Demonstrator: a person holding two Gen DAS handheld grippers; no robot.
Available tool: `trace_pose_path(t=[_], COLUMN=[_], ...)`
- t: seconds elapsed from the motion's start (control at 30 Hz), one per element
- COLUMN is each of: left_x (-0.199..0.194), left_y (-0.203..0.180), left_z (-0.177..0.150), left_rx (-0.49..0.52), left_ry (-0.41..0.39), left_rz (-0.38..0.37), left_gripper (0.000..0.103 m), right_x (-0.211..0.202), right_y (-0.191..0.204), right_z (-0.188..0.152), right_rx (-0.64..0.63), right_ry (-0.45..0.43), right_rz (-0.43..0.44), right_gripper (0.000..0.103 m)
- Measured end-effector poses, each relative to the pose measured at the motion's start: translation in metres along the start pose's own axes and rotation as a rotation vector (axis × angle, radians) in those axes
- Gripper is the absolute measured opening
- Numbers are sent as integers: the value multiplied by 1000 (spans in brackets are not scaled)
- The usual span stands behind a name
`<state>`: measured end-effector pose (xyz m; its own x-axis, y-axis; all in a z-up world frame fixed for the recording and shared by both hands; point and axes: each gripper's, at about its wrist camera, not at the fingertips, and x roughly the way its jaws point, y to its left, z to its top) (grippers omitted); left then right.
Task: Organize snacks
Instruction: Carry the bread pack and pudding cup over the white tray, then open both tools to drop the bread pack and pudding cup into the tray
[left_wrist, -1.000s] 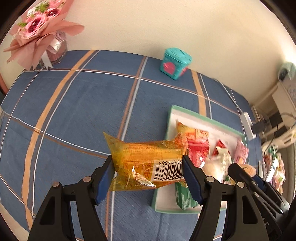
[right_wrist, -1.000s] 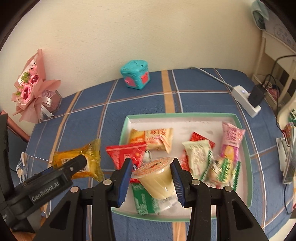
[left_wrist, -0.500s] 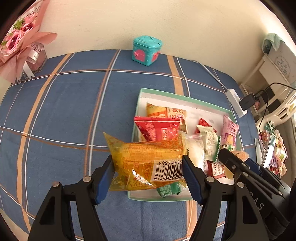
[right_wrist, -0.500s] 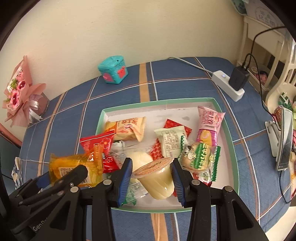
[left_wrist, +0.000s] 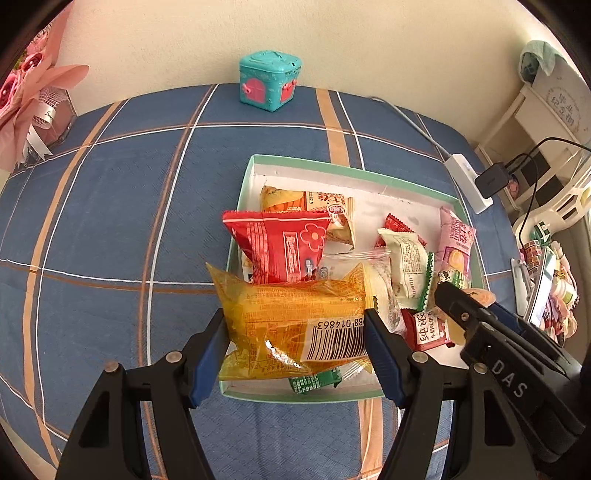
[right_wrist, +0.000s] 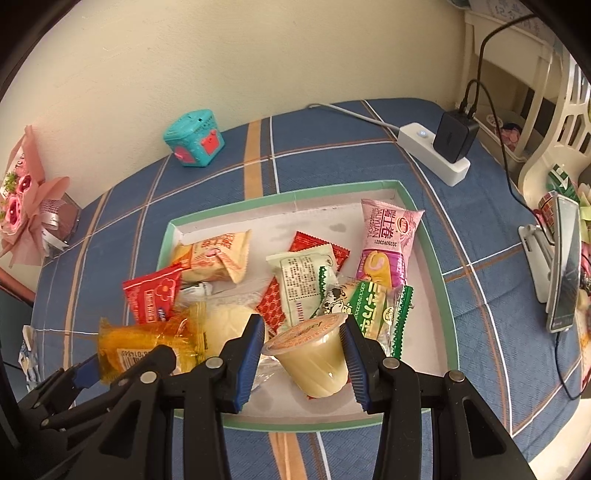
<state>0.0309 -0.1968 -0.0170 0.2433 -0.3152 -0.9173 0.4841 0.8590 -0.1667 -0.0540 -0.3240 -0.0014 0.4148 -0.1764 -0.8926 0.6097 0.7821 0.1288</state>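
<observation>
Blue pads (left_wrist: 207, 354) on the left gripper (left_wrist: 295, 350) squeeze a yellow snack bag (left_wrist: 291, 325) from both sides. The bag has a white label with black bars. It hangs over the near left corner of the tray (left_wrist: 295, 397). The right gripper (right_wrist: 301, 356) pinches a small jelly cup (right_wrist: 314, 360) between its two blue pads. The cup is pale yellow with an orange lid, and it tips a little to the left. It sits over the near part of the tray, close beside the yellow bag.

Under them, the tray is white inside with a green rim. It is full of snacks. A red bag with a flower (left_wrist: 284, 247) lies at the left. A round white bun in clear wrap (right_wrist: 229, 321) lies by the cup. A green and white pack (right_wrist: 376, 310) is just past the cup. A pink bag (right_wrist: 384, 243) lies at the right side.

The tray rests on a blue cloth with orange and white lines (left_wrist: 110, 206). Farther back a little teal box with pink doors (left_wrist: 269, 81) stands by the wall. Pink paper flowers (right_wrist: 26, 206) stand at the far left. A white power strip with a black plug (right_wrist: 439, 155) lies at the far right.
</observation>
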Motion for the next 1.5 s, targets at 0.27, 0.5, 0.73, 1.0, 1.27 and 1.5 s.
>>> trace_pose_path(t=[0.27, 0.5, 0.73, 1.0, 1.27, 1.5], left_x=[10, 12, 3, -10, -29, -42], left_y=[8, 21, 27, 39, 50, 64], left_z=[2, 2, 3, 0, -8, -19], left_rx=[-37, -102, -120, -139, -108, -89], left_ry=[23, 58, 45, 18, -51, -97], left_rz=[-34, -77, -92, -88, 56, 169], left_gripper=[72, 74, 81, 81, 94, 95], right_x=[23, 23, 19, 15, 5, -2], right_y=[-2, 1, 1, 4, 10, 21], right_z=[-1, -2, -3, -12, -22, -38], right_rx=[10, -1, -3, -14, -41, -72], right_ry=[36, 37, 38, 46, 33, 16], right_rz=[10, 3, -7, -18, -31, -4], right_gripper=[46, 46, 47, 47, 48, 91])
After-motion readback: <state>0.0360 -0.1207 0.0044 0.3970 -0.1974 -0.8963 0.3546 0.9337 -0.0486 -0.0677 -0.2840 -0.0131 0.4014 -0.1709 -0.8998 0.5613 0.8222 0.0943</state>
